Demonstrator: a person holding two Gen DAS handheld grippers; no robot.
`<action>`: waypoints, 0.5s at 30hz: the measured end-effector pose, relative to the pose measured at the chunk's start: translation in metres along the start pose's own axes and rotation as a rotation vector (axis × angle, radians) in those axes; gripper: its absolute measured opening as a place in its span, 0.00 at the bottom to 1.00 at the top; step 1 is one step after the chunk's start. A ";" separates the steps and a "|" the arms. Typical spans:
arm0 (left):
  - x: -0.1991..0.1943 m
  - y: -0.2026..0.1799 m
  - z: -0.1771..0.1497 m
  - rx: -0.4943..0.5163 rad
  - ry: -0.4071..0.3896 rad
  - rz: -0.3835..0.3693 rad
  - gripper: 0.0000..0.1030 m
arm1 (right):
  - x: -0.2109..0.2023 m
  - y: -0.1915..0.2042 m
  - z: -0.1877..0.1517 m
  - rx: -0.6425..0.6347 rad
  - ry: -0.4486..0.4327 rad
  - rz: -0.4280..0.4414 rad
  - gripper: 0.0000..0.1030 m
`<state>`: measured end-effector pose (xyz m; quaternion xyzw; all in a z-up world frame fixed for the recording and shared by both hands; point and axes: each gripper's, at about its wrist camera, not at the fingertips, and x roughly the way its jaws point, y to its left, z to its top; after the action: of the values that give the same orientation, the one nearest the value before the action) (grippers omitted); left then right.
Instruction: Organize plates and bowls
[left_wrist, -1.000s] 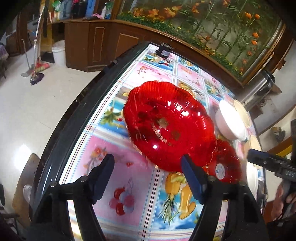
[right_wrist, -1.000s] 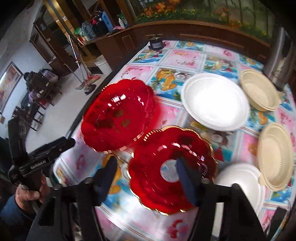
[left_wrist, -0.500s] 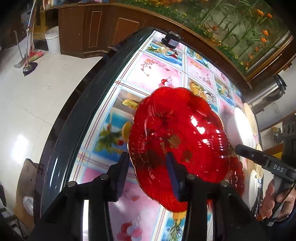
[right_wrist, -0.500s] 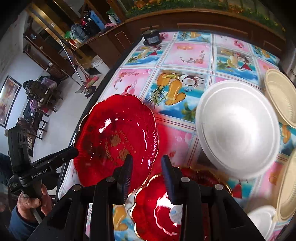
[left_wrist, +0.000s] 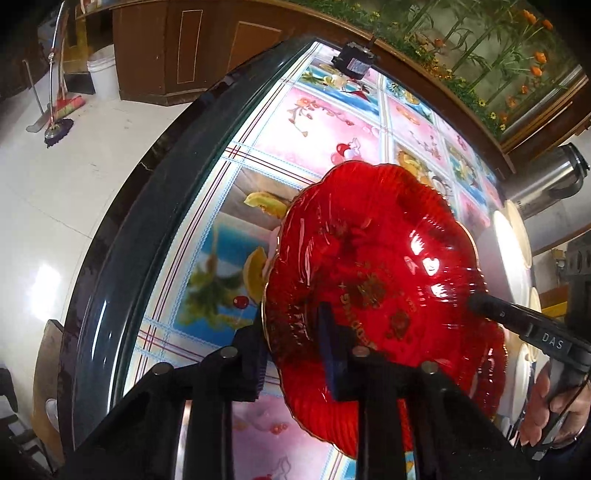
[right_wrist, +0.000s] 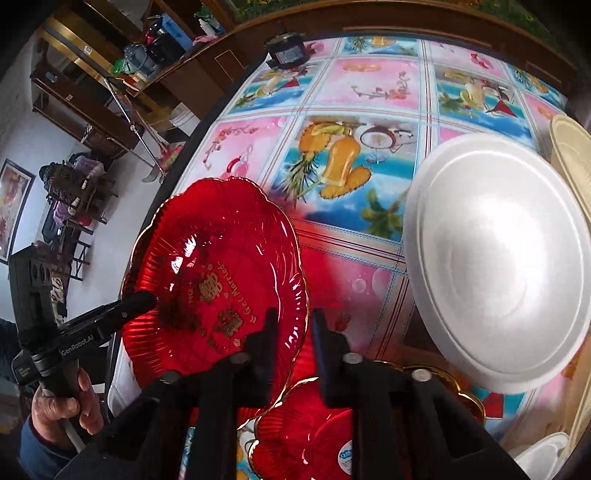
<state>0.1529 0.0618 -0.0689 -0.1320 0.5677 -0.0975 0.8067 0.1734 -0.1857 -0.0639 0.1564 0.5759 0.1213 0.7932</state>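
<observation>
Both grippers are clamped on the same red plate (left_wrist: 376, 266), on opposite edges. Left gripper (left_wrist: 295, 350) pinches the near rim in the left wrist view, 1 finger under and 1 over. Right gripper (right_wrist: 293, 341) has its jaws close together on the plate's right rim; its tip also shows reaching in at the plate's right edge in the left wrist view. The plate is tilted above the table (right_wrist: 373, 92) by the left edge. A 2nd red plate (right_wrist: 314, 439) lies below the right gripper, a white plate (right_wrist: 495, 258) to the right, and a beige bowl (right_wrist: 572, 147) beyond it.
</observation>
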 end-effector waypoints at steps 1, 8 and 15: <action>0.000 0.000 0.000 0.000 -0.005 0.009 0.20 | 0.000 0.000 0.000 0.002 -0.005 -0.002 0.11; -0.011 0.003 -0.013 -0.002 -0.022 0.025 0.19 | -0.003 0.003 -0.007 0.003 -0.006 0.007 0.07; -0.038 0.021 -0.062 -0.025 -0.017 0.038 0.19 | -0.010 0.022 -0.032 -0.024 0.019 0.047 0.07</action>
<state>0.0820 0.0866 -0.0620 -0.1322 0.5643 -0.0738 0.8116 0.1397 -0.1660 -0.0556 0.1593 0.5782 0.1482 0.7864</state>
